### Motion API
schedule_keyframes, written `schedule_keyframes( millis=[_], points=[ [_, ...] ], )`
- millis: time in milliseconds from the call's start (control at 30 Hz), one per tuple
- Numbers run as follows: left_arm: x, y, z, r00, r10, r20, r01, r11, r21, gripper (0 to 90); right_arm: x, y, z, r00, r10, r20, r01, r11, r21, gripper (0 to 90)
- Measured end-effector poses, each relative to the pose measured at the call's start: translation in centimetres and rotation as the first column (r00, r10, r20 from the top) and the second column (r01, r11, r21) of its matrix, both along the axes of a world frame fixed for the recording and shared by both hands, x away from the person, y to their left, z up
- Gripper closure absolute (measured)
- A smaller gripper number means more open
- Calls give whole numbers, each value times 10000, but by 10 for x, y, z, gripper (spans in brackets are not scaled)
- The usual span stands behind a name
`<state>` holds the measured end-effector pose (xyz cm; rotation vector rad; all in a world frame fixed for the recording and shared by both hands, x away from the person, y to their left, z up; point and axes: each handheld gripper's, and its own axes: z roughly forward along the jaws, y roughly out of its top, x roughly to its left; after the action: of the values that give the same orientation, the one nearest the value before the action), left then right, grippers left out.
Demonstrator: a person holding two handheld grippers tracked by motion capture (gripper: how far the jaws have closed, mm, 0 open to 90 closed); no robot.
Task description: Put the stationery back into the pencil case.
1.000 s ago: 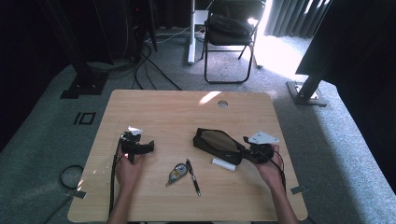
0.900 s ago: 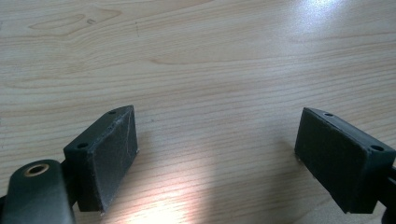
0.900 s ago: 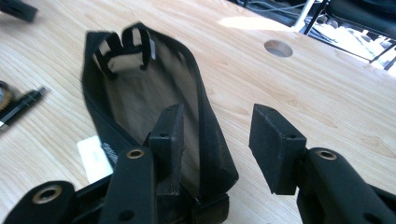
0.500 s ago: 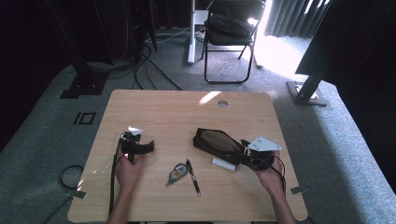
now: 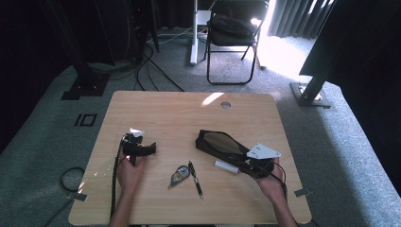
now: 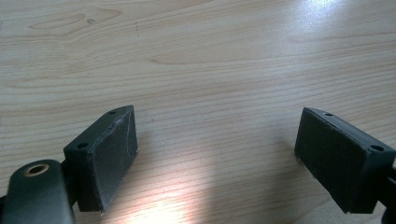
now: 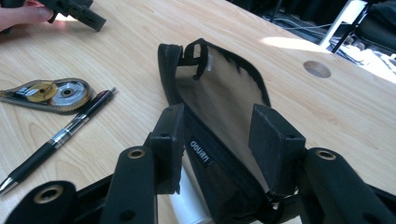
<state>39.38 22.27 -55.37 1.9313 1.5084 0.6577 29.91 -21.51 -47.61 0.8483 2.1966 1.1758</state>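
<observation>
While both hands rested at the near edge, the items stood as follows, nearest first.
Right gripper [image 7: 219, 140]: near right of the table; jaws straddled the near end of the pencil case, one on each side of it, partly closed; whether the pads pressed it could not be told.
White tube [image 5: 227, 166]: lay beside the case's near end, under the right gripper.
Pen [image 5: 195, 178]: black, lay at the near centre.
Correction tape dispenser [image 5: 179, 175]: lay just left of the pen.
Left gripper [image 6: 217, 158]: near left; jaws released, wide apart, bare wood between them.
Pencil case [image 7: 224, 100]: black with a mesh panel, lay right of centre, running up and left from the right gripper.
Table [image 5: 179, 113]: light wood, round cable hole at the far side.
Folding chair [image 5: 234, 33]: stood on the carpet beyond the table.
</observation>
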Motion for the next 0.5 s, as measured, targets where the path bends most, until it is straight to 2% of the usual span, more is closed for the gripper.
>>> schedule_keyframes(
  millis=[500],
  points=[
    [0, 0, 0, 10000, 6, -1, -6, 10000, -1, 134, -9, 13, -10, 9988, 373, -306, -377, 9992, -112, 554]
  ],
)
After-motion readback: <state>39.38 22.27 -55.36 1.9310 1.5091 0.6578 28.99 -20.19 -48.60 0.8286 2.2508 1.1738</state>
